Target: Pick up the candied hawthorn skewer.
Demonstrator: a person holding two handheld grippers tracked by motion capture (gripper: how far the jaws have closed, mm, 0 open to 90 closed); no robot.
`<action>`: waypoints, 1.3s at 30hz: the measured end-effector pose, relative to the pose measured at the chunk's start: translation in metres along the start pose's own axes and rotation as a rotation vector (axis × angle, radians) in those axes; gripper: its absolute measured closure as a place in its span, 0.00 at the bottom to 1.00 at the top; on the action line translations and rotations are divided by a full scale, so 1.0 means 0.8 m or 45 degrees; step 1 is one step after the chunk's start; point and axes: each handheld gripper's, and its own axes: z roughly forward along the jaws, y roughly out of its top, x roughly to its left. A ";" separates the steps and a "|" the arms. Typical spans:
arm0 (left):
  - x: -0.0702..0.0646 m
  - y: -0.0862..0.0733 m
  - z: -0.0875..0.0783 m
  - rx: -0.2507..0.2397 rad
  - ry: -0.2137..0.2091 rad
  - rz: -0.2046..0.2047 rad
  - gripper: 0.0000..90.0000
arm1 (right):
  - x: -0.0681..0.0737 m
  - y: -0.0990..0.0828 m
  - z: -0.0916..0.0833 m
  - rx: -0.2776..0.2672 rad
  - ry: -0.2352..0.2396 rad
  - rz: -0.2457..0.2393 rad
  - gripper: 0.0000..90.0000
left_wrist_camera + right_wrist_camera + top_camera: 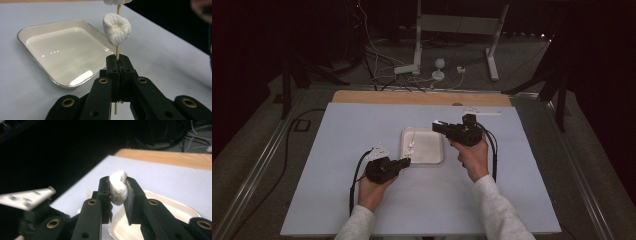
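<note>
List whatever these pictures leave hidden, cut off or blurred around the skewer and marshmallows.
- Thin wooden skewer: its tip and most of the top white marshmallow are cut off by the left gripper view's upper edge.
- Squashed white marshmallow: its sides are covered by the right claw in the right gripper view.
- White plate: blurred there.

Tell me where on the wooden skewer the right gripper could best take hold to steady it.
Probably the bare stick just below the lower marshmallow, above the left gripper pinching the wooden skewer. Come from the side, jaws across the thin upright shaft. The right gripper is squeezing another marshmallow, so that goes first.
</note>
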 end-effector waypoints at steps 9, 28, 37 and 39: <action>0.004 0.002 -0.014 -0.037 -0.015 -0.036 1.00 | -0.016 -0.033 0.027 0.168 -0.117 -0.017 0.83; 0.005 0.004 -0.019 -0.054 -0.023 -0.045 1.00 | -0.032 -0.078 0.053 0.317 -0.288 0.018 0.47; 0.004 0.004 -0.016 -0.052 -0.026 -0.042 1.00 | -0.003 -0.056 0.029 0.216 -0.092 -0.014 0.41; 0.004 0.004 -0.015 -0.052 -0.029 -0.040 1.00 | 0.003 -0.053 0.027 0.207 -0.053 -0.022 0.41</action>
